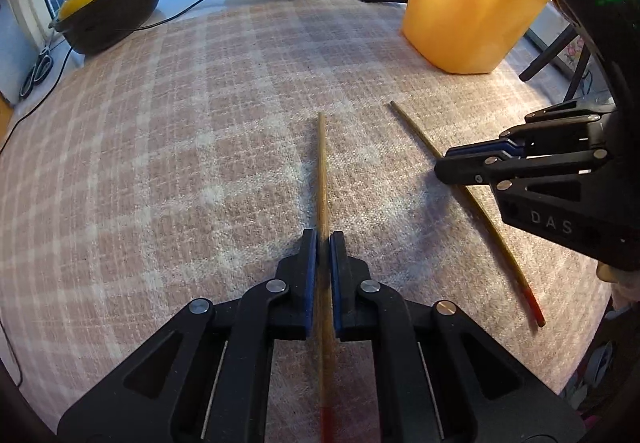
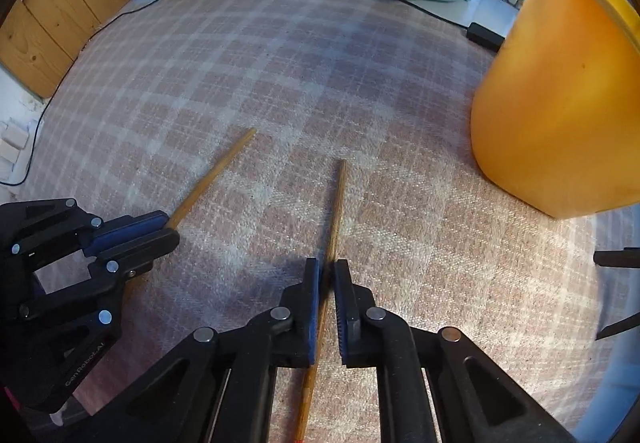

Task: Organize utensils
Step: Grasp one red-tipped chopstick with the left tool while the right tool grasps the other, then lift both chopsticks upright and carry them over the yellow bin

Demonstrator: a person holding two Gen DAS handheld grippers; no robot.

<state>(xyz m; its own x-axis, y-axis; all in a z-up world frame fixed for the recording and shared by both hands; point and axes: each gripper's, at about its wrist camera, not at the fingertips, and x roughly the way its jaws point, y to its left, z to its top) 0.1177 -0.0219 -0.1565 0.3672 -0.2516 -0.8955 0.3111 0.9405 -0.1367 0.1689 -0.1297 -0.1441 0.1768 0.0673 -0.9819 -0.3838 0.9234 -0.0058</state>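
Centrally, left gripper [image 1: 324, 243] clamps one thin wooden red-tipped chopstick [image 1: 321, 163]; right gripper [image 2: 327, 271] clamps a second wooden chopstick [image 2: 338, 203]. Both sticks lie w/ tips on pink plaid woven cloth [image 1: 160, 163]. Tall orange plastic utensil bucket [image 1: 468, 3] stands near, far right.

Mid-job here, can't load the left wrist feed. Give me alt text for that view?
The left gripper is shut on a wooden chopstick lying on a pink plaid cloth. To its right, the right gripper is clamped on a second chopstick, with an orange bucket behind.
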